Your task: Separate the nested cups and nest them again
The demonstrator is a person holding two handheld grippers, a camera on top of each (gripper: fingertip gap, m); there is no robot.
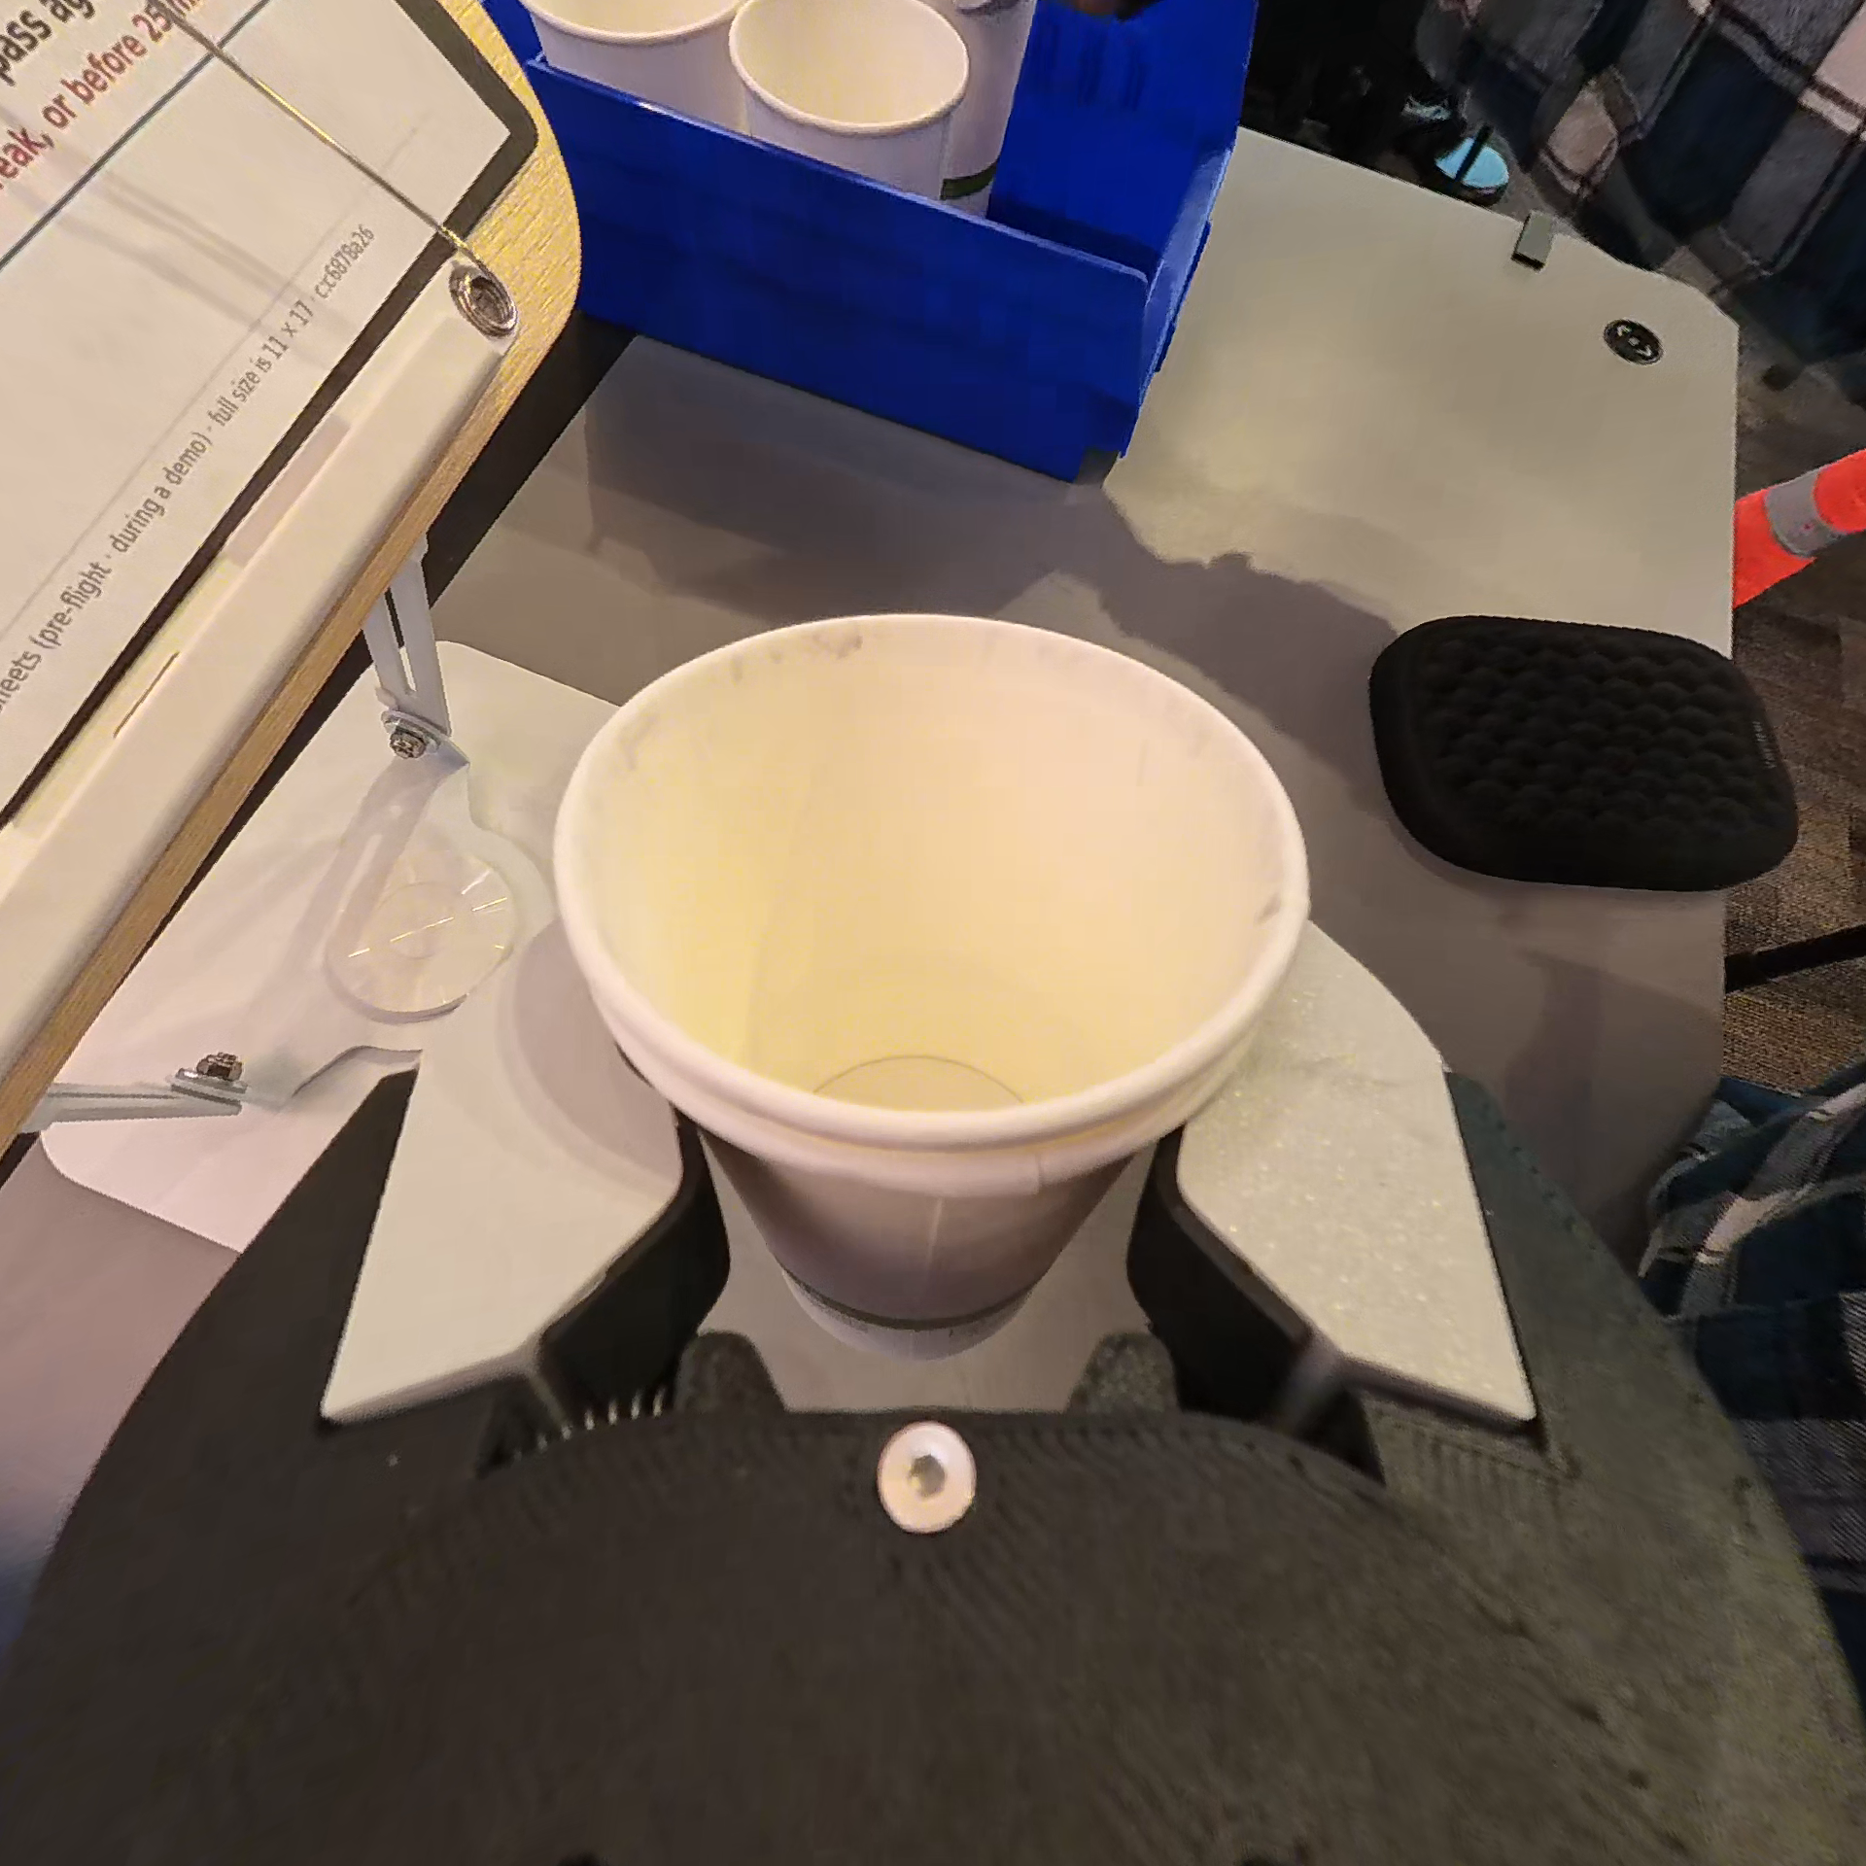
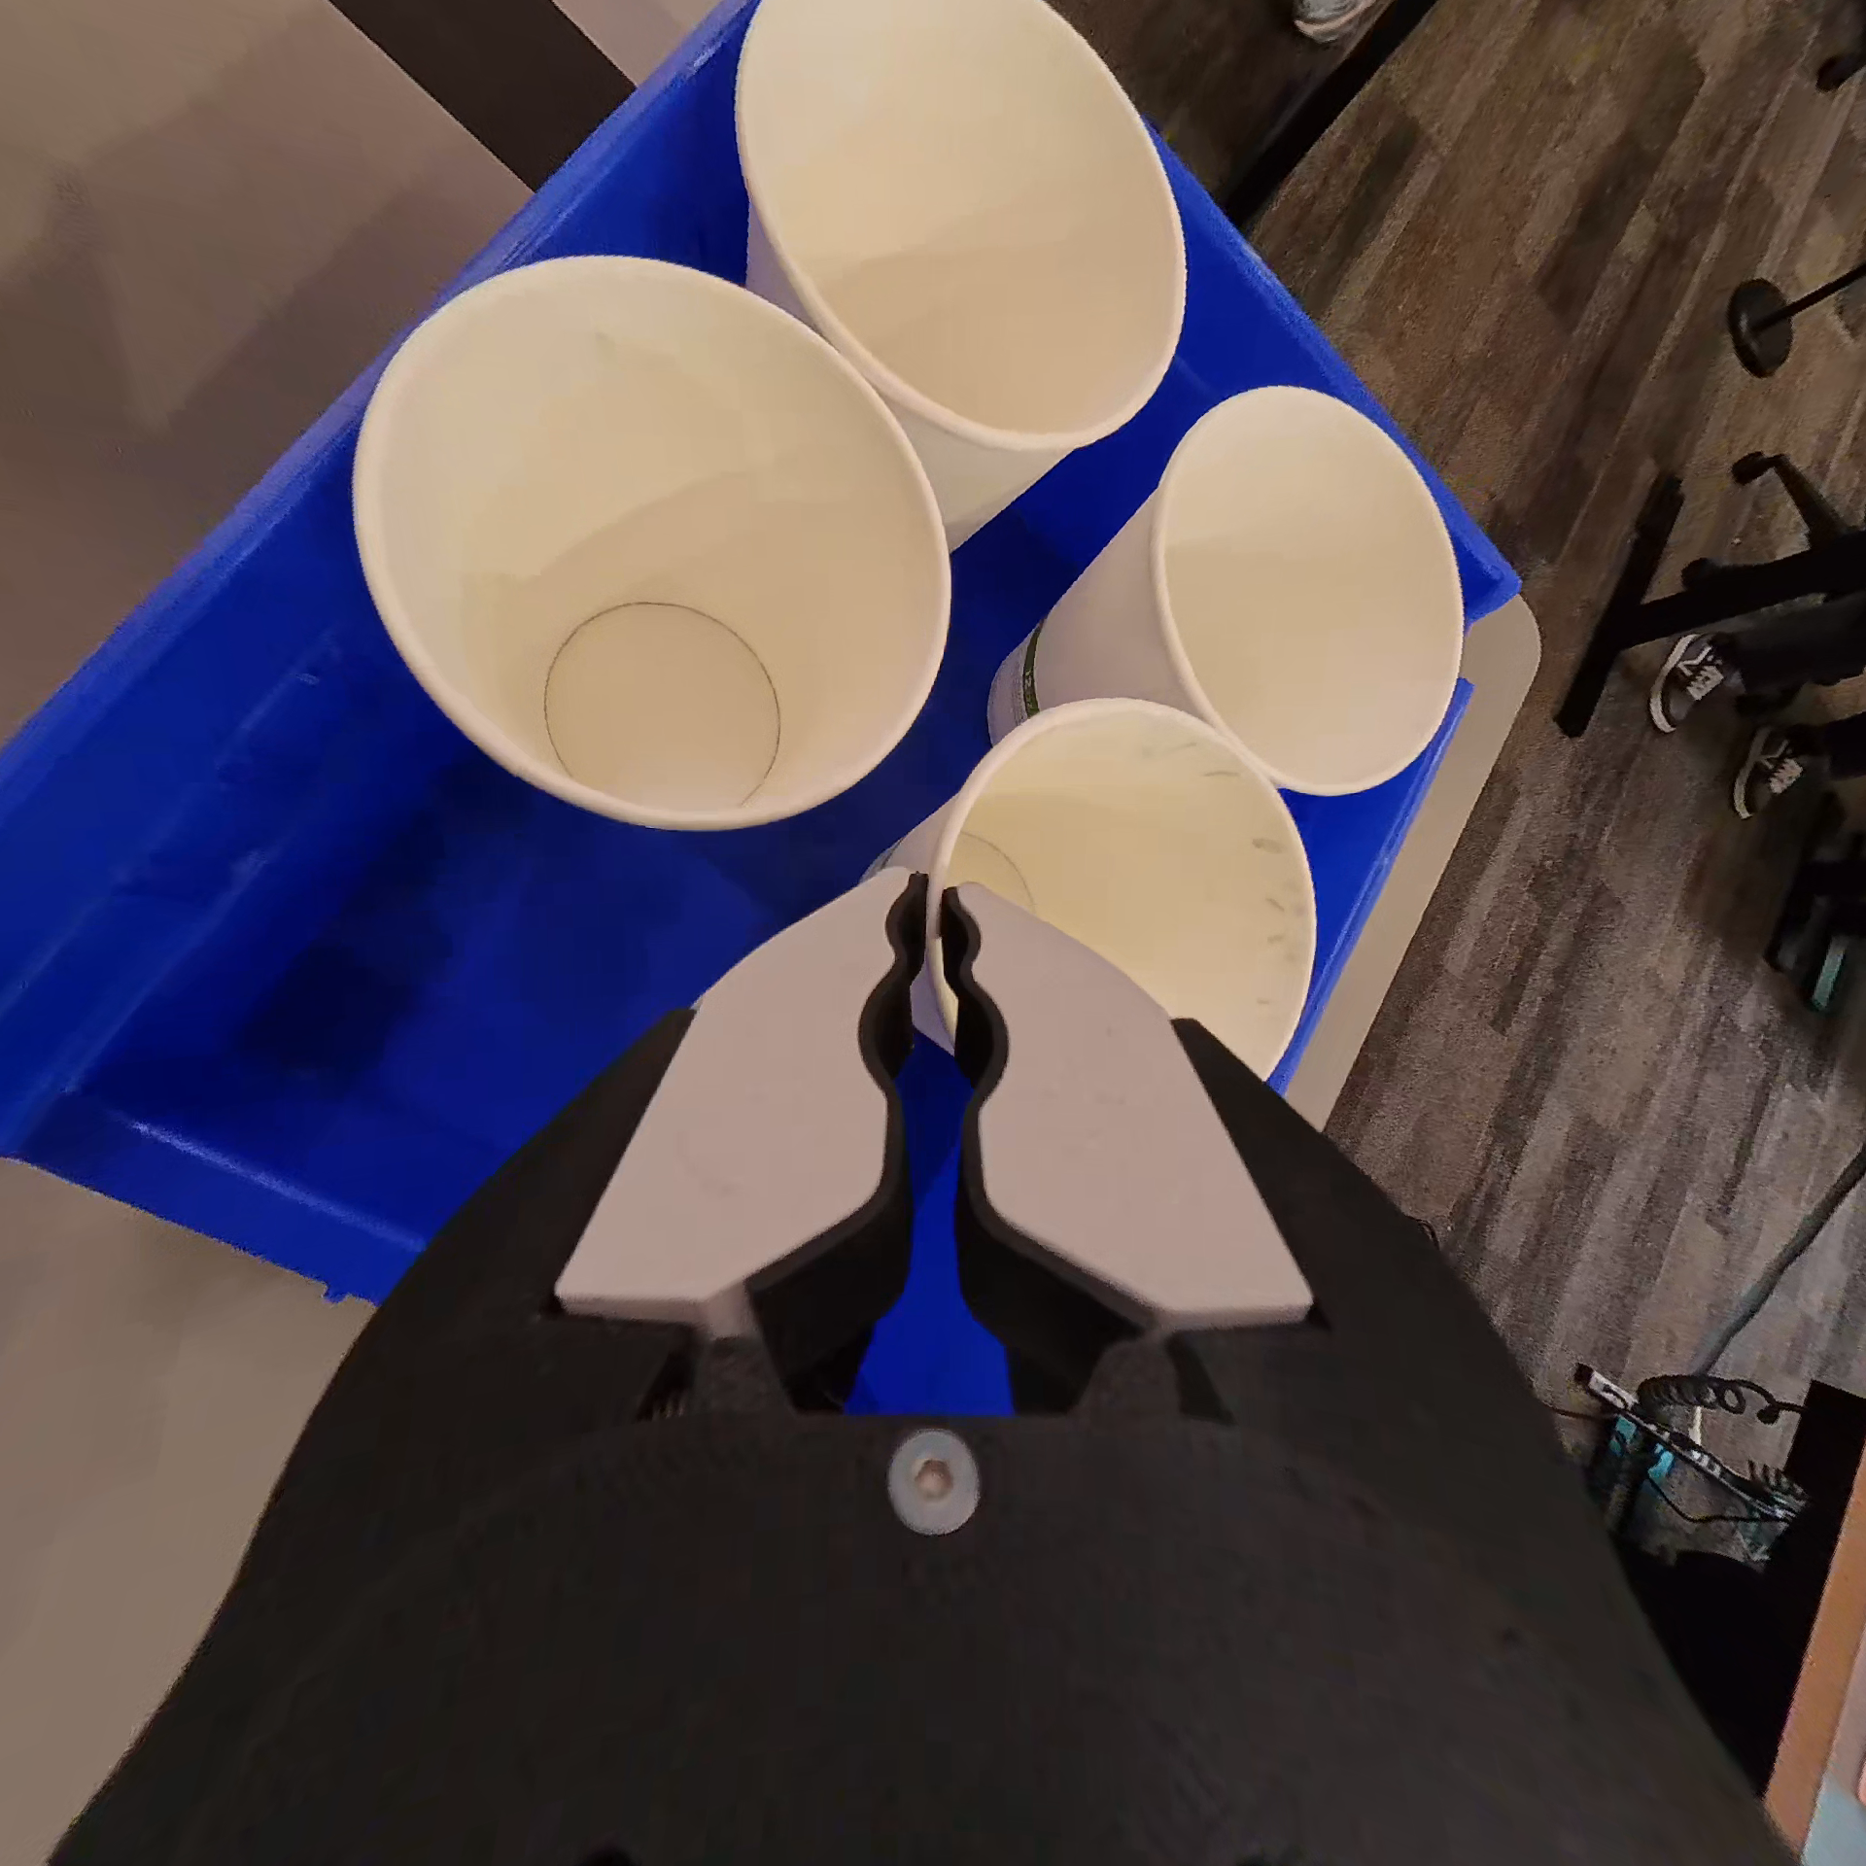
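Grey tabletop (image 1: 1313, 525) carries the nested cups (image 1: 929, 909), standing between my left gripper's (image 1: 929, 1020) wide-spread fingers, untouched. My right gripper (image 2: 934, 909) pinches a scuffed cup's (image 2: 1161, 858) rim inside the blue bin (image 2: 252, 909), probably to lift it.

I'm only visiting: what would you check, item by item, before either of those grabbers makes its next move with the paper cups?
1. Right gripper pinching the wall of the nearest white paper cup, one finger inside, one outside: ok.
2. That cup inside the blue plastic bin: ok.
3. Three other white cups standing in the bin, close by: ok, little room.
4. Left gripper around the stacked white paper cups, two rims showing: ok.
5. Left pads pressing the stack: cannot tell.
6. Stack resting on the grey table: cannot tell.
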